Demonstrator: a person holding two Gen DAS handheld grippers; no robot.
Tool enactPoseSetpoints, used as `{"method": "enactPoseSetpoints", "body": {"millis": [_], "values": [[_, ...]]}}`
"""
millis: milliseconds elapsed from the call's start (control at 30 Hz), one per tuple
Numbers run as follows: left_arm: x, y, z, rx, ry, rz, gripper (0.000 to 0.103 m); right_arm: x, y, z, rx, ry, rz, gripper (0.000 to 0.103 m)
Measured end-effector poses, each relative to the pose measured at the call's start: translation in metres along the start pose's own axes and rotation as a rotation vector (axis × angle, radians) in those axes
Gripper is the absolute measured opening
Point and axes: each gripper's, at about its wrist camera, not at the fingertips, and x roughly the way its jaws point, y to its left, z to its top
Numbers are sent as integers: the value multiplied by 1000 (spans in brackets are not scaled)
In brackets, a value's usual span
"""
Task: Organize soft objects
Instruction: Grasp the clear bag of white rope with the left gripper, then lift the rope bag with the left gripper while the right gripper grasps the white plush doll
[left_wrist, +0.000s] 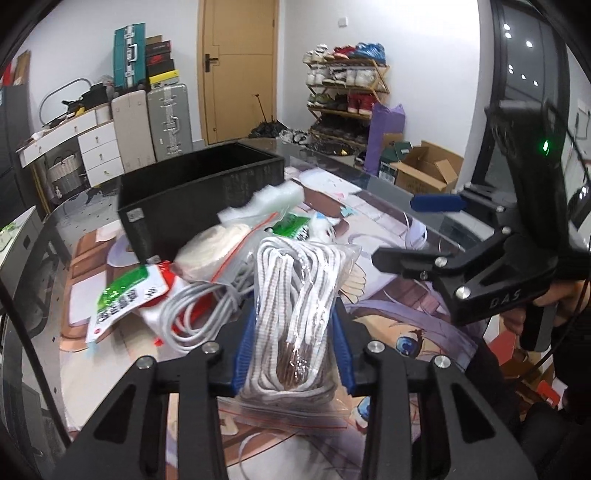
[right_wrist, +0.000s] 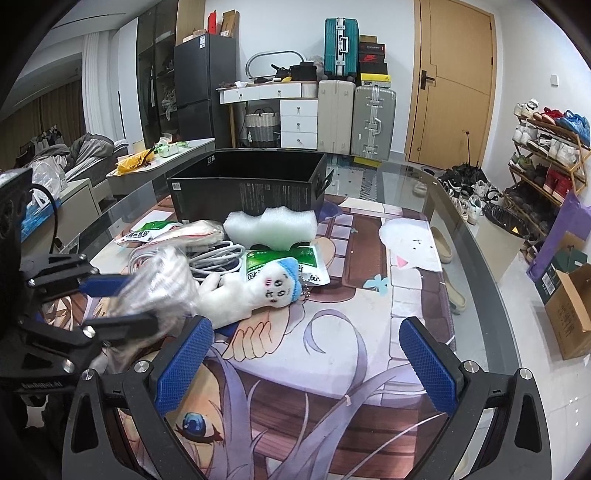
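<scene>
**Rope bag clamped in left gripper, right gripper wide open**

Rope in a clear zip bag sits squeezed between the blue pads of the left gripper, whose jaws press in on both sides of the bundle. The bag's sealed red-striped end hangs out below the pads, and the coil's top rises above them. From the right wrist view the same bag shows as a blur between the left gripper's fingers, raised off the table.

The right gripper has its jaws spread far apart, with nothing between the blue pads; it hangs above the anime-print mat covering the glass table.

Other soft items lie in a loose pile on the mat, near the front of the open black box: a white plush doll with a blue cap lying on a green-and-white packet, a coiled white cable, a block of white foam just in front of the box wall, and another green packet to the left. A second bagged roll of pale material rests against the cable.
</scene>
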Motion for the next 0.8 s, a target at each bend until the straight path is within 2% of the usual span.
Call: {"method": "enactPoseSetpoints", "body": {"millis": [367, 500, 800], "values": [[-24, 16, 7, -77, -85, 10, 37, 23, 8, 7, 40, 83, 41, 103], [-28, 19, 9, -88, -103, 19, 37, 36, 9, 12, 88, 110, 69, 103], [-32, 36, 10, -124, -123, 57, 37, 56, 24, 23, 97, 163, 102, 103]]}}
